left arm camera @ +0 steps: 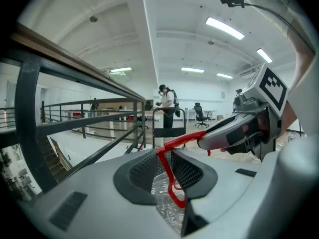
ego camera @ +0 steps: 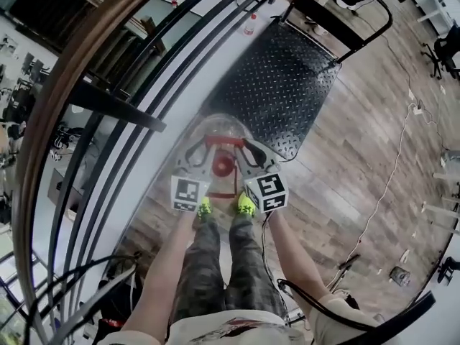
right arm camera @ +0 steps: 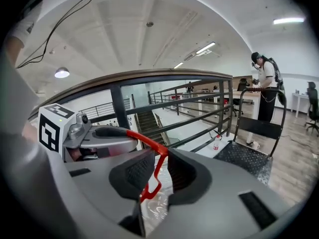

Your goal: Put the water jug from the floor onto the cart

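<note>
Red handle (ego camera: 223, 142) of water jug (ego camera: 215, 125) pinched by left gripper (ego camera: 195, 155) and right gripper (ego camera: 251, 157); off floor, not yet on cart (ego camera: 277, 85) at one o'clock.

The person wears camouflage trousers (ego camera: 215, 261) in grey-green tones, neon yellow-green shoes (ego camera: 205, 207) and a light top (ego camera: 230, 330) w/ a print that is too small to read. A thick black cable (ego camera: 309, 297) runs at the person's right side. The left gripper (ego camera: 195, 153) and right gripper (ego camera: 256, 157) look the same: smooth grey shells, curved jaws, black mesh pads (left arm camera: 144, 171) inside. Each carries a white marker cube (ego camera: 188, 192) w/ black square patterns, approx. one pattern per face.
</note>
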Tool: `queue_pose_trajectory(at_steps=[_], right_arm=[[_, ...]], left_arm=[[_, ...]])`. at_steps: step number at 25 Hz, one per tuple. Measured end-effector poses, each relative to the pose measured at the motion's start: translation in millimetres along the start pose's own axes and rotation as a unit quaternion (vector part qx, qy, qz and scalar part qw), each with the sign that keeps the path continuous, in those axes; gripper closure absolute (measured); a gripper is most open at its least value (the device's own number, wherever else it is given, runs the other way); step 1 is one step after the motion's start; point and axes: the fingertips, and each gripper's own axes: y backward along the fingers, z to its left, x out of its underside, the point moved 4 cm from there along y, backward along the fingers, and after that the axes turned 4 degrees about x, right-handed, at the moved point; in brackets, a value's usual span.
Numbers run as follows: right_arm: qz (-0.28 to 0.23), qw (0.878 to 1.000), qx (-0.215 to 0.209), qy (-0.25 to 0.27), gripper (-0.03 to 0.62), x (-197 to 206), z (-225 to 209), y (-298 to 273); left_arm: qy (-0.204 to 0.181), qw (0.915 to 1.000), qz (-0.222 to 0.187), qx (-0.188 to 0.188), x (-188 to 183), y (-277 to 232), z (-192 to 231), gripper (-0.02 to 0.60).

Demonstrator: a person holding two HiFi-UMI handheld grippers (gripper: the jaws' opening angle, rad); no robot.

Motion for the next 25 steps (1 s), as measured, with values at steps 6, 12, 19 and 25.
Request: queue_pose_trajectory(at_steps=[6,12,19,25], right_arm=[[-0.010,1.000,0.008,-0.005,0.510,-64,-2,17],[-0.019,1.000,0.020,-0.012,0.510,-114,-6,38],[-0.042,0.998,0.042,-0.006,0.510,-158,-3,54],[-0.061,0.995,0.072,-0.019,0.510,-175,-6,70]], left_arm=[[-0.016,0.9997,-0.003,0.020,-64,2,12,0.489],[-0.022,0.9992,-0.011,0.032,-122,8,16,0.489],[-0.040,0.9971,-0.023,0.060,-168,14,25,0.489],[-0.053,0.9944,-0.027,0.088,-194,11,21,0.489]])
